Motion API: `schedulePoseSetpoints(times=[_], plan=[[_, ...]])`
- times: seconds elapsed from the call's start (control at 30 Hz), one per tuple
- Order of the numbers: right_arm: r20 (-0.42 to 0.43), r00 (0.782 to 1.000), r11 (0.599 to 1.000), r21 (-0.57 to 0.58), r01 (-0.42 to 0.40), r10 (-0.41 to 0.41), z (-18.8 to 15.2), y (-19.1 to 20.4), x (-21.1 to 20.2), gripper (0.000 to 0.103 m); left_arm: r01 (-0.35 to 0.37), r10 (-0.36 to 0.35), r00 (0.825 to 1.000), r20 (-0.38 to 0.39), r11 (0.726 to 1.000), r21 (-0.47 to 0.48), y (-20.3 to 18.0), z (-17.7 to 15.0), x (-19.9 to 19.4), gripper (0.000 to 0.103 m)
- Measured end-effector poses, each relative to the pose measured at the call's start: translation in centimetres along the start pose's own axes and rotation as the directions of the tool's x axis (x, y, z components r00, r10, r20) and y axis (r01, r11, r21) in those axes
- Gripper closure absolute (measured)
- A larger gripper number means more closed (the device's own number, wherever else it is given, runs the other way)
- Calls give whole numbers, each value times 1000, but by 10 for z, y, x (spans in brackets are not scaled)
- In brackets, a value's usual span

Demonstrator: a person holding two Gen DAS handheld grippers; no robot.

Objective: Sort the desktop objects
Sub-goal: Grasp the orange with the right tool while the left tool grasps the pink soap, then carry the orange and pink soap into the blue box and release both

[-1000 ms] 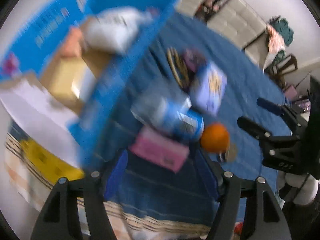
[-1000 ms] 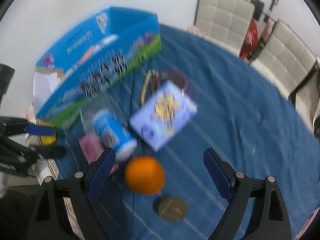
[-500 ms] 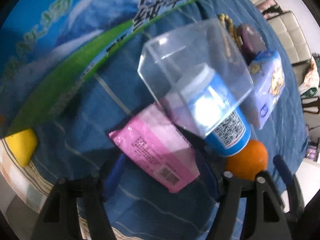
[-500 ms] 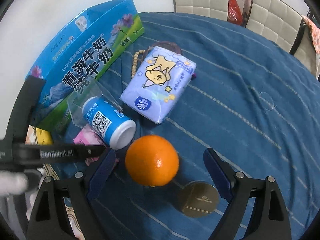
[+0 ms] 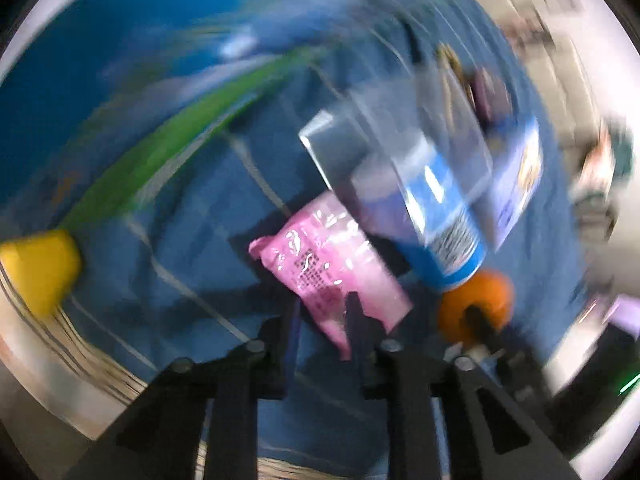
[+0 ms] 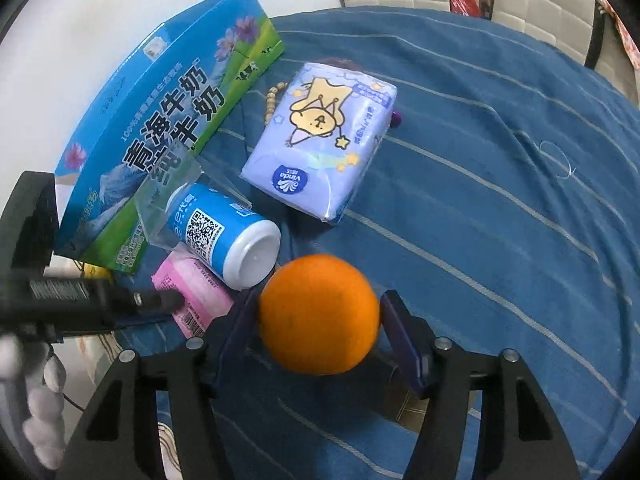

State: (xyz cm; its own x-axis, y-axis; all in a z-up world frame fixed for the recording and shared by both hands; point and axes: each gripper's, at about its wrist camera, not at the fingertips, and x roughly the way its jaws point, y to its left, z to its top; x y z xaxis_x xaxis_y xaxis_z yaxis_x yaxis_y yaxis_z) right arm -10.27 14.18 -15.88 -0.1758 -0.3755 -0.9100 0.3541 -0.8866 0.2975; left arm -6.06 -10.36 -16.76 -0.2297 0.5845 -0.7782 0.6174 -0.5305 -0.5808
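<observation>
Left wrist view (heavily blurred):
- Left gripper [image 5: 323,312]: black fingers drawn close together, pinching the near edge of a pink plastic-wrapped tissue packet [image 5: 328,262].
- The pink packet lies on the blue striped tablecloth [image 5: 192,240], its far end tucked under a blue-and-white cylindrical can [image 5: 444,216].
- Clear plastic box [image 5: 384,152]: partly over the can's far end.
- Round orange fruit [image 5: 476,304]: just right of the can's near end, with a dark finger of the other gripper in front of it.
- Pale purple tissue pack [image 5: 516,184]: right of the can; print unreadable in the blur.
- Yellow block-shaped item [image 5: 38,268]: at the cloth's left edge, well apart from the packet.
- Large blue carton with a green band [image 5: 120,112]: fills the upper left.

Right wrist view (sharp):
- Right gripper [image 6: 318,322]: both blue-padded fingers pressed against the sides of the orange [image 6: 318,314], holding it.
- Can [image 6: 224,236]: on its side, white end facing the orange, resting across the pink packet [image 6: 196,298].
- Left gripper's finger [image 6: 160,300]: touching the packet's left end.
- Purple tissue pack [image 6: 320,140]: bear cartoon print, flat on the cloth [image 6: 500,200], beyond the orange.
- Blue milk carton [image 6: 168,120]: lying at the left, the clear box [image 6: 168,184] leaning against it.
- Wooden bead string [image 6: 272,102]: between carton and tissue pack, partly hidden under the pack.
</observation>
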Motion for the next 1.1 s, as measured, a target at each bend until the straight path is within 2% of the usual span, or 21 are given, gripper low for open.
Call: schedulePoseSetpoints(times=[0.03, 0.07, 0.17, 0.23, 0.27, 0.33, 0.4, 0.47, 0.57, 0.77, 0.93, 1.0, 1.03, 1.1], plan=[[3, 1000, 1000, 1, -1, 1, 0, 0, 0, 37, 21, -21, 1000, 6, 998, -53, 1, 2, -3, 53], [5, 1000, 1000, 0, 1, -1, -1, 1, 0, 37, 11, -10, 1000, 13, 997, -70, -1, 3, -4, 37], [5, 1000, 1000, -4, 14, -14, 0, 3, 1, 37, -77, 81, 995, 56, 995, -68, -16, 5, -2, 34], [4, 1000, 1000, -8, 24, -24, -1, 6, 0, 37, -186, 186, 979, 79, 983, -13, -27, 5, 2, 35], [4, 1000, 1000, -8, 26, -26, -1, 6, 0, 37, -217, 214, 973, 92, 976, 23, -33, 4, 3, 32], [6, 1000, 1000, -5, 29, -29, -3, 6, -1, 37, -306, 297, 951, 82, 943, 130, -50, -2, 7, 31], [9, 1000, 1000, -3, 28, -28, -6, 6, -2, 37, -347, 335, 938, 94, 910, 224, -59, -9, 8, 33], [19, 999, 1000, 3, 28, -28, -9, 6, -3, 37, -346, 330, 938, 104, 892, 290, -60, -16, 2, 42], [38, 999, 999, -13, 35, -34, -15, 7, -5, 38, -309, 297, 951, 89, 875, 372, -53, -28, -11, 54], [68, 997, 999, -20, 44, -43, -24, 9, -13, 38, -288, 255, 958, 133, 847, 447, -48, -53, -43, 58], [97, 995, 999, -28, 38, -35, -23, 12, -26, 38, -224, 179, 974, 140, 866, 447, -53, -65, -75, 61], [112, 993, 999, -36, 31, -26, -22, 16, -31, 38, -196, 146, 979, 144, 872, 448, -45, -73, -85, 61], [113, 993, 999, -43, 29, -24, -21, 18, -33, 38, -187, 135, 980, 146, 874, 448, -32, -66, -88, 61], [123, 992, 998, -59, 23, -16, -20, 22, -41, 38, -164, 106, 983, 151, 882, 443, -31, -68, -101, 62]])
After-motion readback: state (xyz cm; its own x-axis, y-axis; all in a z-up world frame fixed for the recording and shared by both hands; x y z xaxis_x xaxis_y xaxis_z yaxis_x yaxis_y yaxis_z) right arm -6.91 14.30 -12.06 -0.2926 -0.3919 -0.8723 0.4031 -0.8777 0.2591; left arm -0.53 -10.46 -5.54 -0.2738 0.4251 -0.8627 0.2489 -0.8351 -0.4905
